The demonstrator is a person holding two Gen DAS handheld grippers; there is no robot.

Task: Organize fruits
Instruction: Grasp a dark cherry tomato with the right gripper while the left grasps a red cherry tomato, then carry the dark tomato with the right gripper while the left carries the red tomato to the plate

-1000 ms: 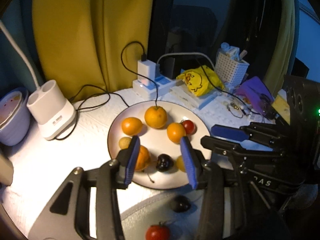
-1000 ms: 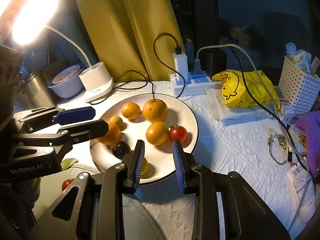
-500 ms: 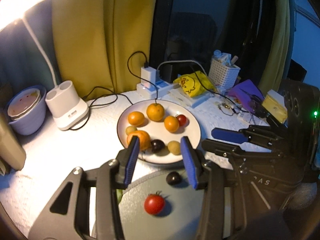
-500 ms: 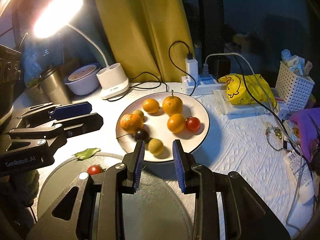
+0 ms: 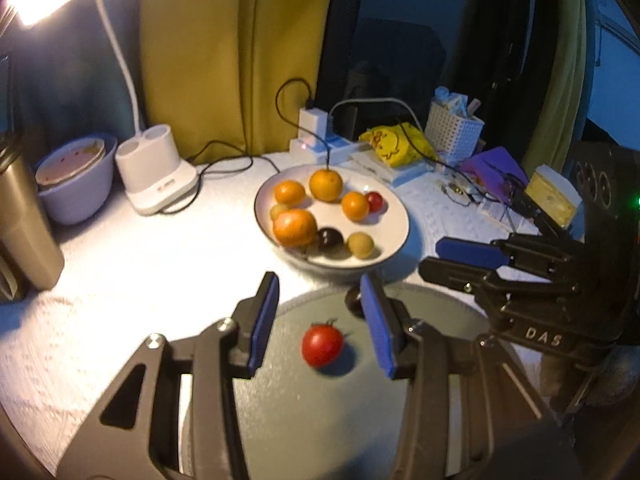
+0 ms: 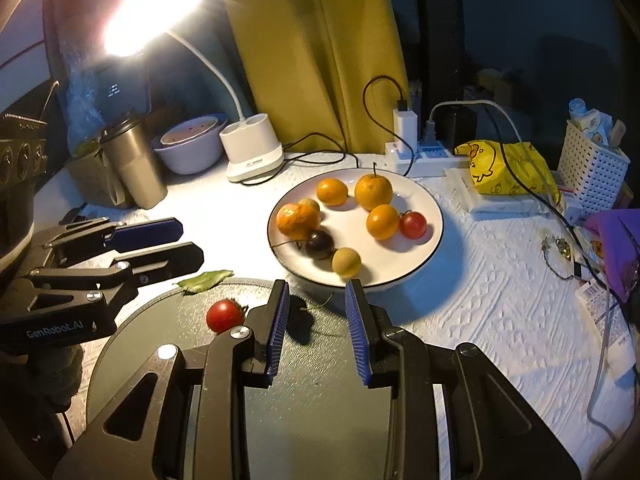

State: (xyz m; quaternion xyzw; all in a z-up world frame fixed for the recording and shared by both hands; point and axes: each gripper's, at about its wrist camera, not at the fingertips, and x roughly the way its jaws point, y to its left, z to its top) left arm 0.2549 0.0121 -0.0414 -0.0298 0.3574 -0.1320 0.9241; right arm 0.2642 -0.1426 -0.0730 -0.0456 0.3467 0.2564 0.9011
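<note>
A white plate (image 5: 386,220) (image 6: 400,258) holds several oranges (image 5: 326,185) (image 6: 373,192), a red tomato, a dark fruit and small yellow-green fruits. In front of it lies a round grey board (image 5: 312,408) (image 6: 312,400). On the board rest a red tomato (image 5: 322,346) (image 6: 224,315) and a dark fruit (image 5: 353,300) (image 6: 300,320). My left gripper (image 5: 318,284) (image 6: 192,245) hovers open above the red tomato. My right gripper (image 6: 317,288) (image 5: 430,258) hangs over the board's far edge, its jaws a narrow gap apart with nothing between them.
A lit desk lamp's white base (image 5: 160,176) (image 6: 252,152), a purple bowl (image 5: 72,176) and a steel tumbler (image 6: 132,164) stand at the back left. A power strip with cables (image 6: 416,152), a yellow bag (image 6: 504,168) and a white basket (image 6: 592,168) crowd the back right. A green leaf (image 6: 204,280) lies by the board.
Both grippers have drawn back from the plate toward me. The grey board with the red tomato and the dark fruit has come into full view. Neither gripper's jaw gap has changed.
</note>
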